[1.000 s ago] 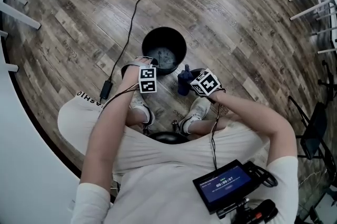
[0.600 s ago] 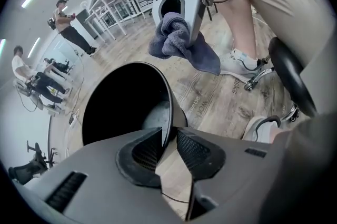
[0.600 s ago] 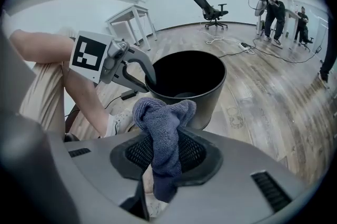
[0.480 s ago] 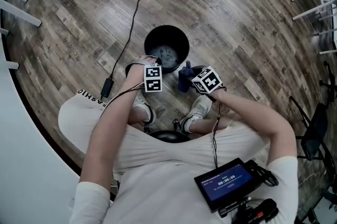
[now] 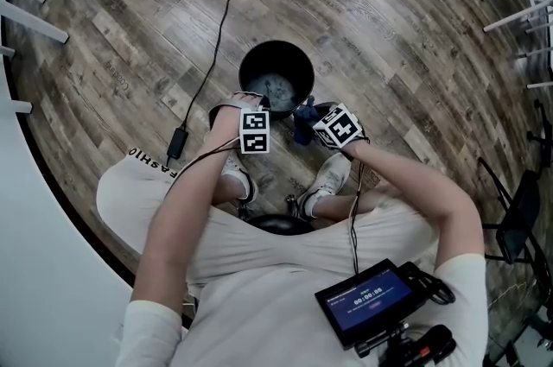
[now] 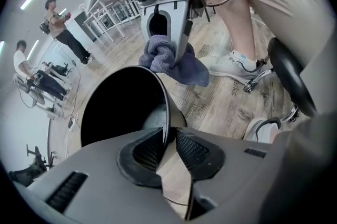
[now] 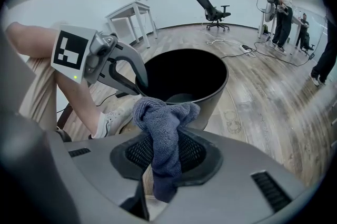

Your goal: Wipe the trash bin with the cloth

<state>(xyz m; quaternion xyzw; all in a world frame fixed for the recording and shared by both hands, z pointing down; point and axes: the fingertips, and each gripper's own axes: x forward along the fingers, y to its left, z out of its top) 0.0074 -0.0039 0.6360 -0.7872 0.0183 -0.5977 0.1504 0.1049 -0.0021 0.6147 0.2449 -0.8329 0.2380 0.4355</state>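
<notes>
Black plastic is what's being dealt with here: the trash bin (image 5: 298,67) is being kept upright on the wood floor (image 5: 389,20), right in front of the seated person's feet. Its near rim is being clamped by the left gripper (image 6: 169,146). Those jaws have just been closing, and the thin wall of the bin is being caught between the pads, so the bin is being steadied for the job.

Next out, the blue cloth (image 7: 166,130) is being pinched by the right gripper (image 7: 164,159). It's bunched up above the pads with a tail hanging below them, and it's being held just beside the bin's outer wall on the person's right. Whether fabric is being pressed against plastic yet can't be told from these angles; it looks a touch apart.

Progress-wise, the setup part is being wrapped up: bin gripped, cloth in hand and brought close. The actual wiping doesn't seem to be getting done yet, so pretty much the whole wipe is being left to do. Something pale is being shown at the bottom of the bin, too unclear to name.
</notes>
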